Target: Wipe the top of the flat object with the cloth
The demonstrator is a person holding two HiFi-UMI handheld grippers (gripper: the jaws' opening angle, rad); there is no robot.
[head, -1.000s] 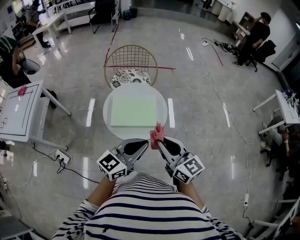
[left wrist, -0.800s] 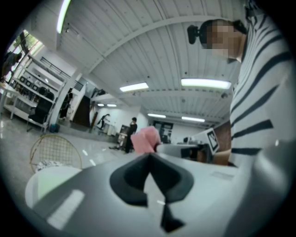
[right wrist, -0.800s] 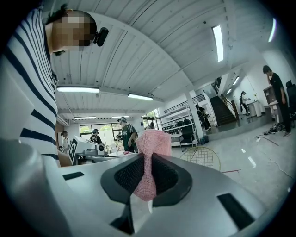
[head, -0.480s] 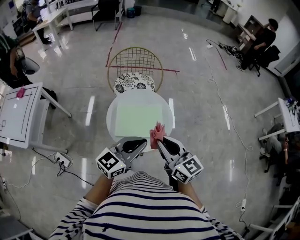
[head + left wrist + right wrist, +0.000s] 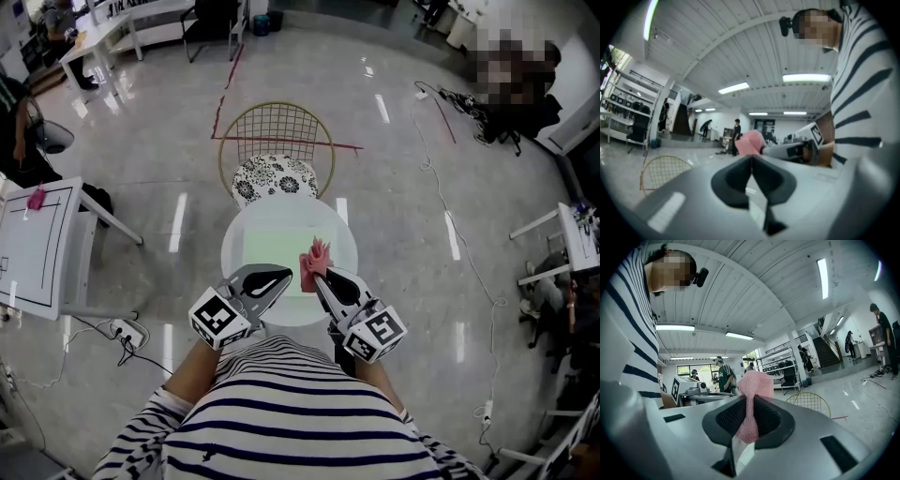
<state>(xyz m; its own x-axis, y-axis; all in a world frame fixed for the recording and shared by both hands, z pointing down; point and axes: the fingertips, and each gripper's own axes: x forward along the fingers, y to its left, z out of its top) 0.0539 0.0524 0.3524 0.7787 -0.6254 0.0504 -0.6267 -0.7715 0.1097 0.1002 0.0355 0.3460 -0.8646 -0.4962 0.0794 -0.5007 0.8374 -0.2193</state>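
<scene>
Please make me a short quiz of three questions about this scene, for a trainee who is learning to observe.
1. Which tongs grip the pink cloth?
2. True or false: the left tongs stand open.
3. Fill in: the green flat object lies on a round white ___.
Key: 1. the right tongs; 2. false, they are shut and empty; 3. table.
</scene>
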